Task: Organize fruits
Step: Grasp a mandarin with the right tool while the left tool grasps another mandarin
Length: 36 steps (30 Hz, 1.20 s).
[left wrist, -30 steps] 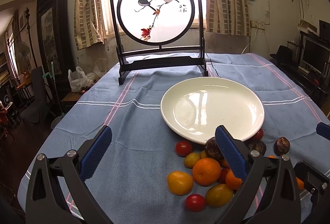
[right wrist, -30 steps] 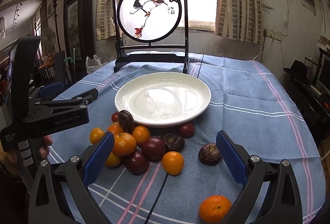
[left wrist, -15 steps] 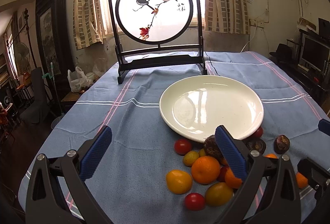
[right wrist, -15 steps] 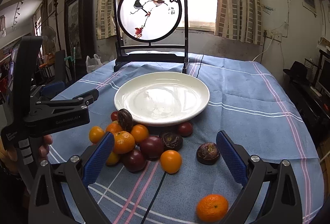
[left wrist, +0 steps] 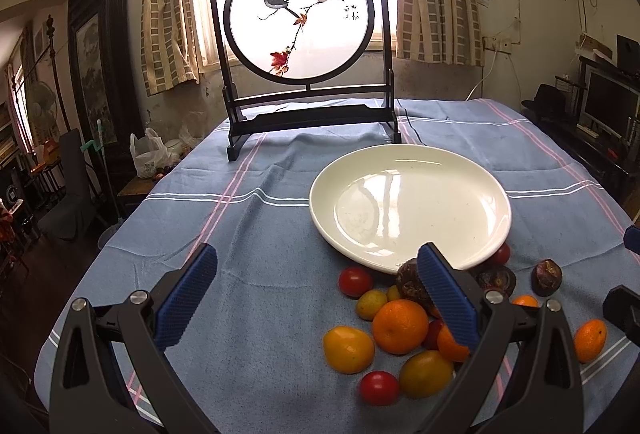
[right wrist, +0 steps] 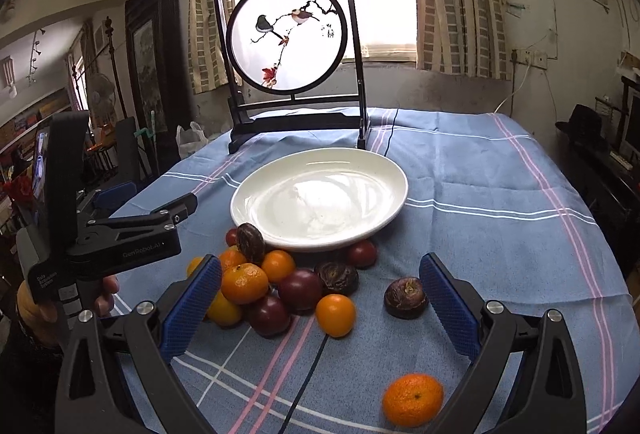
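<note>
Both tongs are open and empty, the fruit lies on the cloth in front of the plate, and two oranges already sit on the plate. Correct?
Not quite: the plate holds nothing, as the right wrist view shows. Left tongs and right tongs are open and empty, and the fruit lies on the cloth.

The left gripper [left wrist: 316, 296] hangs above the blue striped tablecloth [left wrist: 240, 234] with its jaws spread wide and nothing between them. A white plate [left wrist: 410, 206] sits bare on the cloth. Just below its near rim lies a cluster of fruit: a large orange [left wrist: 400, 326], 2 red tomatoes [left wrist: 355, 282] [left wrist: 379, 388], yellow citrus [left wrist: 348, 349] and dark brown fruit [left wrist: 546, 277]. A framed bird screen [left wrist: 300, 34] stands upright behind the plate, before the window.
</note>
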Motion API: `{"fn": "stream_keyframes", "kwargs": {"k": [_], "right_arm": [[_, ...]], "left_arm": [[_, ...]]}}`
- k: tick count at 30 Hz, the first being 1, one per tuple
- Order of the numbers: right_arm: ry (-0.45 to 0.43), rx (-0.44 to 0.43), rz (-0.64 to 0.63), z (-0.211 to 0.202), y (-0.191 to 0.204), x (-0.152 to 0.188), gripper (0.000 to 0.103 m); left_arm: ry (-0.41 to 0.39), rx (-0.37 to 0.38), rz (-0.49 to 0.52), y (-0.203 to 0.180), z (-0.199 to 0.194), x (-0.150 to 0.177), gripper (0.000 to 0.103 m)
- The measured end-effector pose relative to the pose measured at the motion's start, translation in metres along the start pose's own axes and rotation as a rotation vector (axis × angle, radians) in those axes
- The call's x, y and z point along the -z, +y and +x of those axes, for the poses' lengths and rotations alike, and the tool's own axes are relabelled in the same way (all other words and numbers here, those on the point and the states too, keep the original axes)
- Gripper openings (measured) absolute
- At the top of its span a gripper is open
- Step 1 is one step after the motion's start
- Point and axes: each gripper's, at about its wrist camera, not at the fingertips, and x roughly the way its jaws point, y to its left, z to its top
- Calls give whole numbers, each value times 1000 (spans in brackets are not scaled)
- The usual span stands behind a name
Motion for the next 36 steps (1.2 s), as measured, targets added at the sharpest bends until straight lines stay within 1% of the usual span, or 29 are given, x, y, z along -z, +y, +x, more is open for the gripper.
{"fn": "stream_keyframes", "kwargs": {"k": [5, 8, 10, 12, 14, 16, 18, 20, 23, 24, 25, 26, 28, 31, 32, 33, 36], "right_arm": [[10, -7, -19, 1, 3, 2, 99], [38, -8, -28, 1, 1, 5, 99], [78, 3, -53, 1, -4, 9, 99], [128, 35, -86, -1, -12, 17, 99], [179, 62, -91, -2, -24, 27, 99], [228, 72, -55, -3, -39, 38, 99], [261, 80, -37, -5, -50, 48, 99], [274, 99, -53, -5, -53, 58, 99], [302, 92, -64, -1, -51, 66, 99], [311, 90, -67, 1, -49, 67, 97], [322, 79, -71, 3, -48, 67, 91], [337, 68, -73, 7, -47, 67, 88], [375, 73, -82, 14, -45, 69, 79], [423, 71, -102, 24, -44, 74, 61], [425, 89, -116, 25, -43, 75, 51], [416, 100, -126, 24, -44, 75, 43], [407, 60, -88, 20, -48, 73, 42]], "left_arm": [[1, -1, -2, 0, 0, 1, 98], [9, -1, -4, 4, 1, 4, 98], [8, -1, -3, 10, 0, 5, 98], [5, -10, 3, 17, -2, 7, 98], [7, -12, 2, 24, -4, 10, 98], [13, 0, 0, 30, -6, 13, 98], [16, 33, 3, 32, -8, 17, 98], [20, 61, 9, 32, -9, 20, 98], [14, 93, 40, 25, -12, 27, 98], [17, 104, 52, 22, -12, 29, 98], [23, 116, 65, 18, -13, 32, 98], [29, 129, 77, 14, -13, 35, 98], [37, 157, 108, 7, -15, 39, 98], [30, 194, 153, -7, -19, 43, 98], [30, 205, 172, -13, -20, 44, 98], [29, 221, 195, -21, -20, 44, 98], [47, 272, 248, -44, -15, 45, 98]]}}
